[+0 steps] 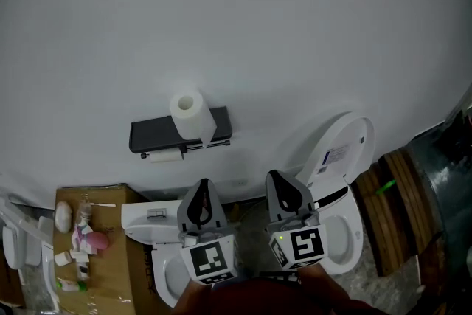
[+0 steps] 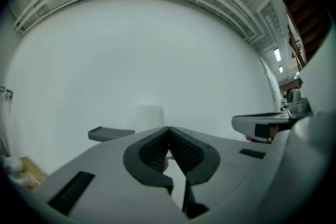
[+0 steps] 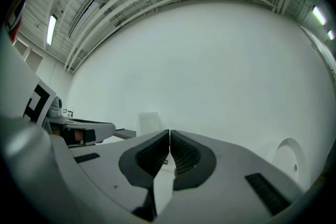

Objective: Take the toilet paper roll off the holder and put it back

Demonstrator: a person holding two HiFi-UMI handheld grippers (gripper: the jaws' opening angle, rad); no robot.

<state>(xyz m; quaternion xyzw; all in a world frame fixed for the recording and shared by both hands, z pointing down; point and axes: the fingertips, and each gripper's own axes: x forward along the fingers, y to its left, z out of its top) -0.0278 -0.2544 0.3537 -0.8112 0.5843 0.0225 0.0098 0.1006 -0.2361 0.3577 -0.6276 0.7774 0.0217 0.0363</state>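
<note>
Both grippers hang side by side over the toilets, noses toward the white wall (image 1: 236, 26). The left gripper (image 1: 203, 192) has its jaws pressed tight together with nothing in them. Same deal for the right gripper (image 1: 279, 184): pads touching, empty.

The toilet paper roll (image 1: 188, 111) stands upright on top of the black holder shelf (image 1: 155, 135) on the wall, its loose tail drooping over the front edge, well apart from both grippers. Under the shelf is a thin bar (image 1: 214, 145) with a small white roll (image 1: 166, 156) on it.

A toilet (image 1: 352, 232) with its lid (image 1: 341, 147) up sits below the right gripper, and a white cistern (image 1: 144, 221) below the left. A cardboard box (image 1: 110, 262) with toiletries (image 1: 82, 240) on top is off to the left, wooden slats (image 1: 387, 206) on the right.
</note>
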